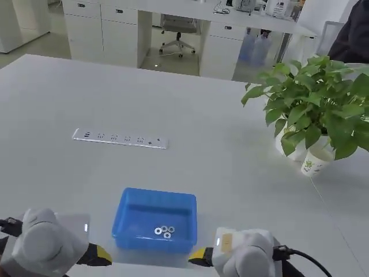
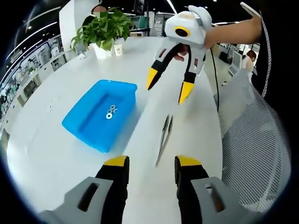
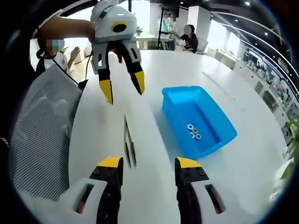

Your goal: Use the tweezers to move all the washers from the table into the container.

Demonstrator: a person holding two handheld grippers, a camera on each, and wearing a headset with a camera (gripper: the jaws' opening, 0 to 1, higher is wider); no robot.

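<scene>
While both sets of jaws are spread wide, my left hand-held gripper [image 2: 152, 163] and right hand-held gripper [image 3: 148, 164] hold nothing, facing each other over the bench [image 1: 230, 156]. Tweezers [image 2: 164, 138] lie flat between them, untouched, just beside the blue container [image 1: 158, 193]. Washers [image 1: 165, 231] sit inside it, three or four I think, pretty tiny. Loads of open bench past the container up to the power strip [image 1: 120, 139].

I read the container [image 1: 138, 239] as solid blue and the washers [image 1: 165, 231] in it as silver. Tabletop [image 1: 230, 173]: plain white. Tweezers [image 2: 163, 137]: bare metal grey. Left gripper [image 2: 152, 163] and right gripper [image 3: 148, 163]: white bodies, black fingers [image 2: 116, 182], yellow tips. Plant [image 1: 314, 98]: green leaves, white pot [image 1: 288, 147]. Power strip [image 1: 119, 138]: white.
</scene>
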